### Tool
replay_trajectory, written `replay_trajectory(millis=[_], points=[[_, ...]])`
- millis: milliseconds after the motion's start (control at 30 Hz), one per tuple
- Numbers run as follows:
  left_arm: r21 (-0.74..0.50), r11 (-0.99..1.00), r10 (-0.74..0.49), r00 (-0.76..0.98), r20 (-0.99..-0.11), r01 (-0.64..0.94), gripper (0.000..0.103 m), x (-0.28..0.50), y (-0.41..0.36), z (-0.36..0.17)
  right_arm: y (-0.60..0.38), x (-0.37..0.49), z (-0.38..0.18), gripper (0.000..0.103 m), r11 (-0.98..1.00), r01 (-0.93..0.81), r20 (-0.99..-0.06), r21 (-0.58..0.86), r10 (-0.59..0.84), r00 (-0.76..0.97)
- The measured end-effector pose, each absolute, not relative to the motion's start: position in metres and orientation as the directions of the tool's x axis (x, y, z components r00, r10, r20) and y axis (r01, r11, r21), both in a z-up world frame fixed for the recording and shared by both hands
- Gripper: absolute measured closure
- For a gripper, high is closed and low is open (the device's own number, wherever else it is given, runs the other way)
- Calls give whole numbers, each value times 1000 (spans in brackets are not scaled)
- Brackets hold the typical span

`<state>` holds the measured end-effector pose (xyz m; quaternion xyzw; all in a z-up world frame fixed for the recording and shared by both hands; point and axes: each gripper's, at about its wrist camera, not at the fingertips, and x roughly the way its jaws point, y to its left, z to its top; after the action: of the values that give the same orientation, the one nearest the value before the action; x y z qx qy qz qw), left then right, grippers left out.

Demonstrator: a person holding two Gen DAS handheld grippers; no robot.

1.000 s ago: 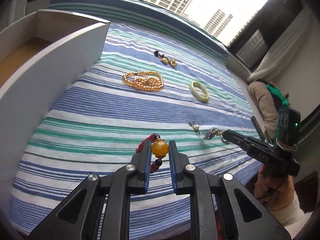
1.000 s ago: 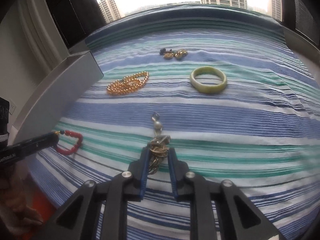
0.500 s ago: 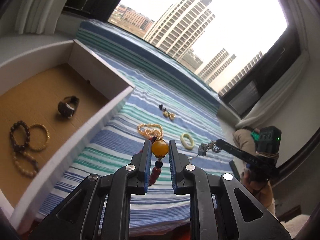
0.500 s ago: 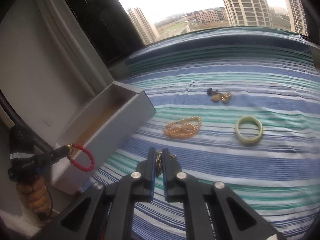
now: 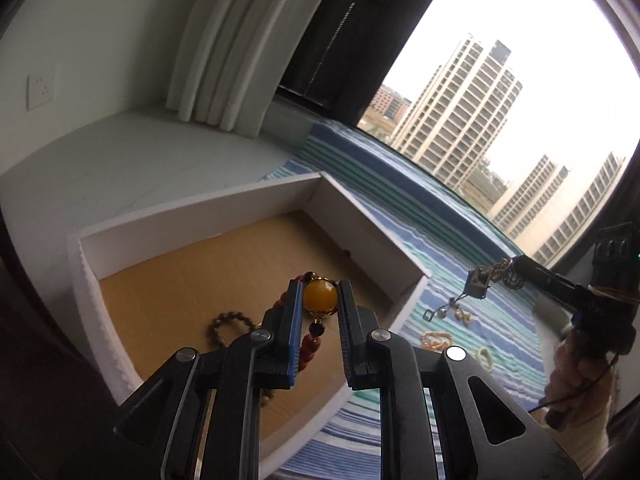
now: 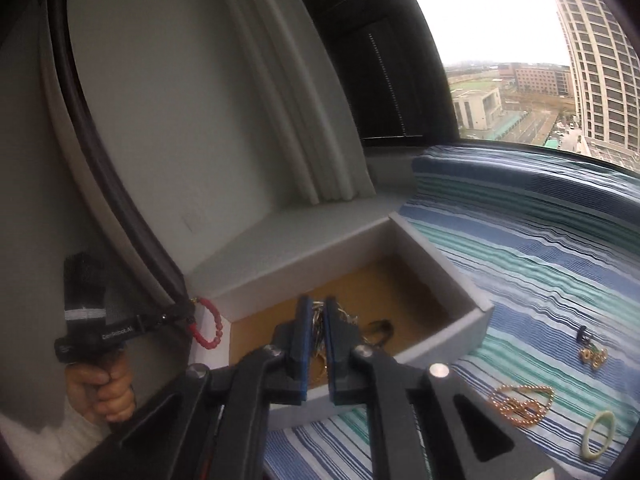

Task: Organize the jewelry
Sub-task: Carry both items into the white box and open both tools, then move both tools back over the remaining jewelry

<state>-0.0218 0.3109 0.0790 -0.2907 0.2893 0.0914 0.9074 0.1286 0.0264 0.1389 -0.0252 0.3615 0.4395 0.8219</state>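
My left gripper [image 5: 320, 286] is shut on the amber bead of a red bead bracelet [image 5: 319, 300], which hangs over the open white box [image 5: 200, 232]. In the right wrist view the same left gripper [image 6: 188, 314] and red bracelet [image 6: 212, 328] sit at the box's near left corner. A metal chain necklace [image 6: 344, 317] is pinched in my right gripper [image 6: 317, 302], just above the box's near wall [image 6: 440, 354]. Seen from the left wrist, the right gripper [image 5: 508, 270] holds the necklace [image 5: 476, 284] dangling above the striped cloth, right of the box.
A dark bead bracelet [image 5: 230, 322] lies on the box's brown floor. On the blue and green striped cloth [image 6: 540, 240] lie a gold bead strand [image 6: 524, 398], a pale green bangle [image 6: 598, 436] and gold earrings [image 6: 592, 354]. A wall and curtain stand behind the box.
Both grippers rose off the cloth and swung left toward the box, each carrying its piece. The right jaws narrowed onto the necklace and lifted it.
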Motion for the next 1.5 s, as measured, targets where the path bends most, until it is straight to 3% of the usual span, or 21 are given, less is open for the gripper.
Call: replay_trajectory(millis=[300,433,467,500,567,633,767,900,1133,1267,1500], points=[[-371,771,103,676,-729,-518,88,-23,338,3,120,160,18,97,617,-738,-791,275,581,192],[-315,775,128,624,-771,-548,83,-20,335,-12,122,169,-9,94,664,-710,-823,234,524,218],[-303,774,140,618,-774,-555,69,-20,334,-11,118,170,-6,84,670,-701,-819,243,530,222],[-297,775,151,621,-769,-557,61,-20,332,-9,110,170,1,68,675,-691,-807,259,544,229],[-296,782,176,649,-740,-549,37,-25,323,2,95,166,24,52,679,-684,-769,267,578,273],[-294,802,183,683,-707,-520,31,-24,313,17,76,154,53,52,676,-702,-731,225,593,337],[-302,861,130,752,-647,-409,19,-14,272,40,31,130,84,29,715,-690,-681,111,561,471],[-295,923,14,787,-617,-248,14,9,212,46,-22,112,65,27,786,-618,-701,0,440,561],[-280,960,-189,709,-680,-13,12,56,97,-3,-135,79,-12,27,911,-384,-741,-152,152,654],[-235,970,-217,650,-729,60,12,82,43,-46,-201,64,-52,27,958,-204,-764,-202,-24,645],[-112,984,-176,615,-769,142,12,117,-10,-82,-254,52,-75,27,976,-85,-774,-198,-103,625]])
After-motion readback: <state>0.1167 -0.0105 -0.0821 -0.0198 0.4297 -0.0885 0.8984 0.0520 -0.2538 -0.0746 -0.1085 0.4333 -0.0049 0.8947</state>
